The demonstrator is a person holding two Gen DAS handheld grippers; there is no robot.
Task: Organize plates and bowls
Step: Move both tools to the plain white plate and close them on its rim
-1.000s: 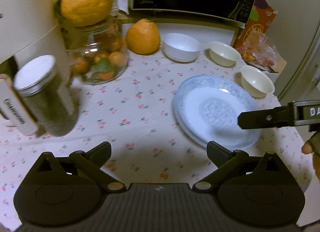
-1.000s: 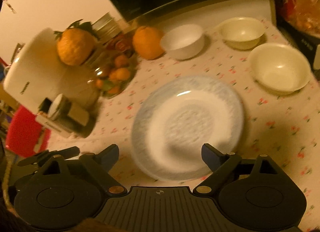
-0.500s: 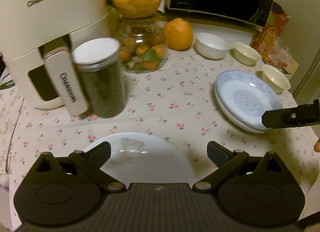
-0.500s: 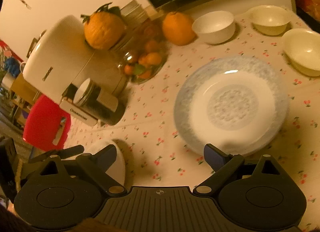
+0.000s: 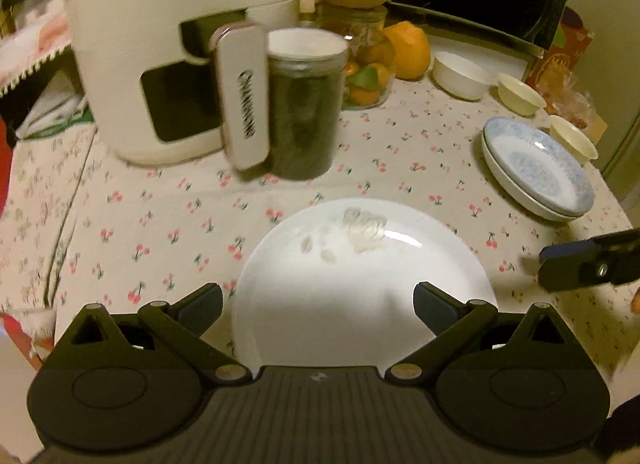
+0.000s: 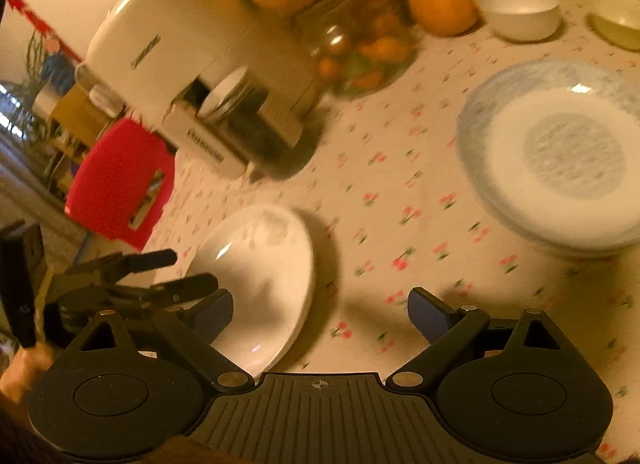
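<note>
Left tool (image 5: 318,304) gapes wide and empty over my white plate (image 5: 360,280), which lies flat on the worktop (image 5: 400,151). At two o'clock sit the stacked blue plates (image 5: 538,173), probably its destination, with three bowls beyond. Right tool (image 6: 320,314), also wide open and holding nothing, hovers between both.
</note>
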